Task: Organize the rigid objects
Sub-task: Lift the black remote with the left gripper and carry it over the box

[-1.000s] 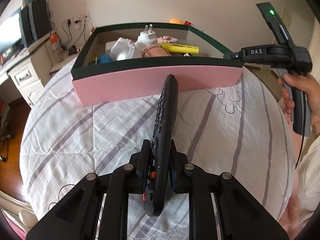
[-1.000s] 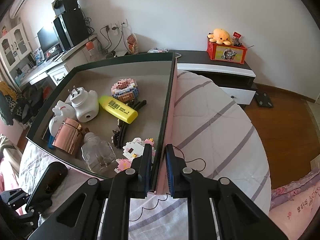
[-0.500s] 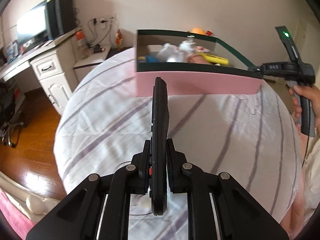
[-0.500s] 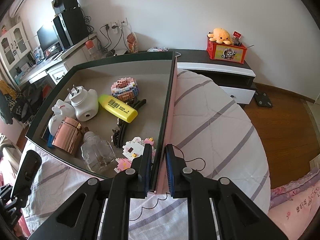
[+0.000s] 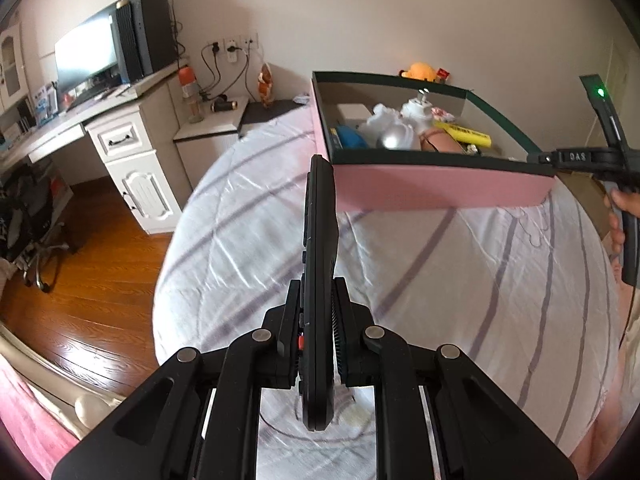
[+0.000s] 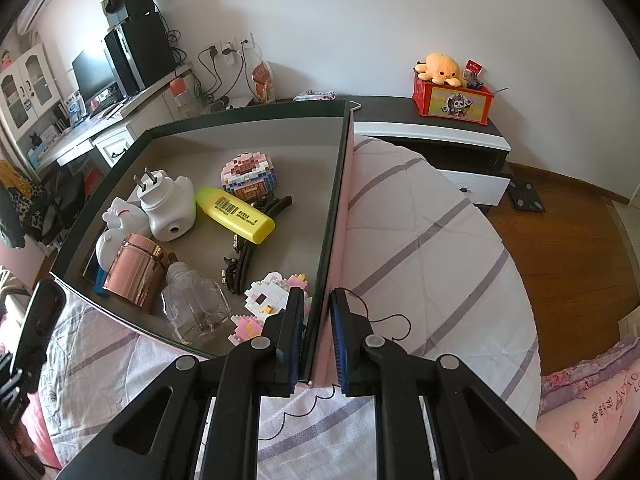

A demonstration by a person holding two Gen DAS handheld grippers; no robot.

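Note:
My left gripper (image 5: pixel 316 294) is shut on a black remote control (image 5: pixel 319 236), held on edge above the bed, its tip near the left front corner of the pink box (image 5: pixel 440 188). My right gripper (image 6: pixel 316 304) is shut on the box's right wall (image 6: pixel 334 216). The box holds a yellow highlighter (image 6: pixel 236 214), a white plug (image 6: pixel 168 204), a copper tin (image 6: pixel 136 274), a glass bottle (image 6: pixel 196 310), block toys (image 6: pixel 248 174) and a black hair clip (image 6: pixel 248 252). The remote's end shows at the left edge of the right wrist view (image 6: pixel 38 324).
The box sits on a bed with a white, purple-striped quilt (image 5: pixel 460 280). A white desk with a monitor (image 5: pixel 120 136) stands left, over wood floor (image 5: pixel 80 280). A dark low cabinet (image 6: pixel 440 136) with a red box and orange plush lies behind.
My left gripper has swung left and back with the remote, so the box now sits to the right of the remote's tip. My right gripper holds still on the box wall.

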